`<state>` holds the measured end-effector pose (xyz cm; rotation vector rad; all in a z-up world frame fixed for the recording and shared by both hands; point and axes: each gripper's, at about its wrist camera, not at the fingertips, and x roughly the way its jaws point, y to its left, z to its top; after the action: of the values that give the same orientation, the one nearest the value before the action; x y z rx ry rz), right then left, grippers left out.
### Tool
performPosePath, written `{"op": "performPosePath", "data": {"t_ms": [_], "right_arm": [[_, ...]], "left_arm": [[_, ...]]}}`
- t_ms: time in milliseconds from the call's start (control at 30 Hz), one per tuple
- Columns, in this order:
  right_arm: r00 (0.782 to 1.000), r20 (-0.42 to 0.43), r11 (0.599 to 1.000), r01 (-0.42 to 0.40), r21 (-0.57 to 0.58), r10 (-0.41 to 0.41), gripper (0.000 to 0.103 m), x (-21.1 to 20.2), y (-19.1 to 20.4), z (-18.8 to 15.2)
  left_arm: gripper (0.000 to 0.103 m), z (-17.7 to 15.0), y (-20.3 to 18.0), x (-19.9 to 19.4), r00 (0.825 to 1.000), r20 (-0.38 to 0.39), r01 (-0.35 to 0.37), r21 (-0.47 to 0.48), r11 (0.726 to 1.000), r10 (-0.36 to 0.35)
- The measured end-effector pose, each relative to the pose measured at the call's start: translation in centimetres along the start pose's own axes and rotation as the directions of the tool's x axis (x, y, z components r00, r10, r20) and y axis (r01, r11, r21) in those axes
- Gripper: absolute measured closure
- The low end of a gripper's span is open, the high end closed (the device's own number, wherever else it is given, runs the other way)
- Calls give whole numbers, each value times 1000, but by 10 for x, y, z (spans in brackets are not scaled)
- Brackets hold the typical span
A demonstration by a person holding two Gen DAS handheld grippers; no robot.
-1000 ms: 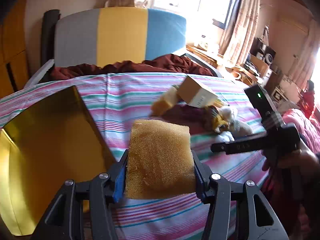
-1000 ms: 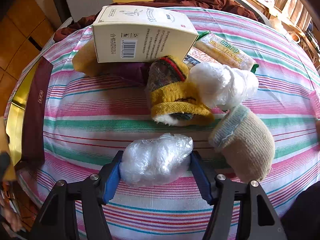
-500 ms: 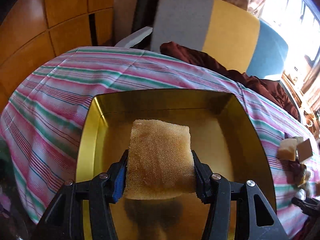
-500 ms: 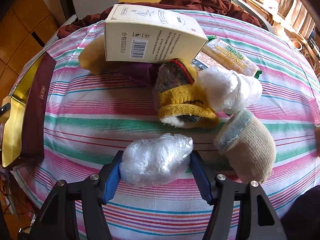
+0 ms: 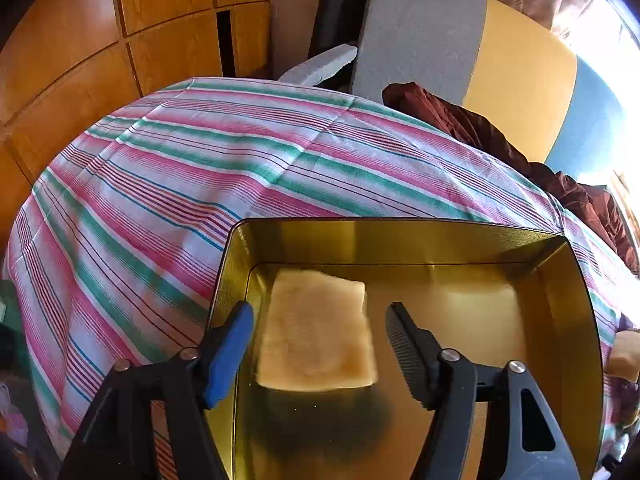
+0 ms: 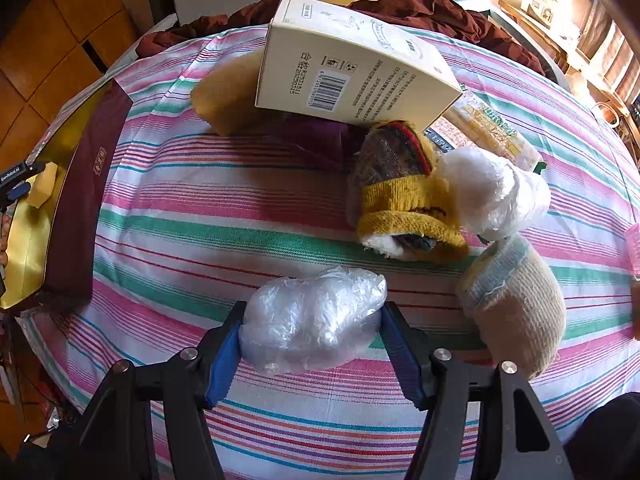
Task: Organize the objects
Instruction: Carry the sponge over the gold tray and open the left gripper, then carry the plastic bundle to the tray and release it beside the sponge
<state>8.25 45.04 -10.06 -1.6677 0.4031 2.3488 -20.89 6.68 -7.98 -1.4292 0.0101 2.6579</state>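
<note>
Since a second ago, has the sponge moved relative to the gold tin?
Yes. The sponge went from outside the gold tin to inside it, released between the open left gripper fingers.

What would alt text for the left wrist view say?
An open left gripper hovers over a yellow sponge inside a gold tin, its fingers apart from the sponge. The tin sits on a striped cloth.

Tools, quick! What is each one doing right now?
Left tool: open, holding nothing; the sponge is between its fingers, over the gold tin.
Right tool: closed on the plastic bag ball.
</note>
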Motion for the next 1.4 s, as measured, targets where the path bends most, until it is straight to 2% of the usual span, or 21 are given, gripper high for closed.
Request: {"op": "performPosePath", "data": {"t_ms": [67,167,300,400,833,1000,1267,1400], "right_arm": [[1000,-3,1000,12,-10,-12,37,0,0,-1],[1000,-4,999,27,-19,-27,37,0,0,-2],[1000,-5,999,29,-21,-29,37,-1,0,-2],[1000,-4,999,30,-22,-30,37,0,-1,-2],[999,-4,999,33,-23,-33,37,1,-1,0],[1000,-2,999,31,-24,-31,38,1,-1,1],[994,80,997,-65,-47,69,38,-20,10,2],[978,151,988,-128,-91,141,38,-38,43,11]], "left_arm": [[21,-1,-2,-4,1000,13,-4,13,1000,4],[21,-6,-2,-14,999,36,-5,5,1000,5],[12,-18,-6,-41,994,110,-25,19,1000,23],[10,-32,-11,-61,988,152,-29,47,998,22],[8,-79,-25,-115,980,192,37,60,997,-48],[4,-95,-30,-130,977,201,63,73,995,-76],[4,-112,-26,-137,979,186,66,86,994,-82],[4,-113,-14,-140,979,188,71,54,996,-80]]}}
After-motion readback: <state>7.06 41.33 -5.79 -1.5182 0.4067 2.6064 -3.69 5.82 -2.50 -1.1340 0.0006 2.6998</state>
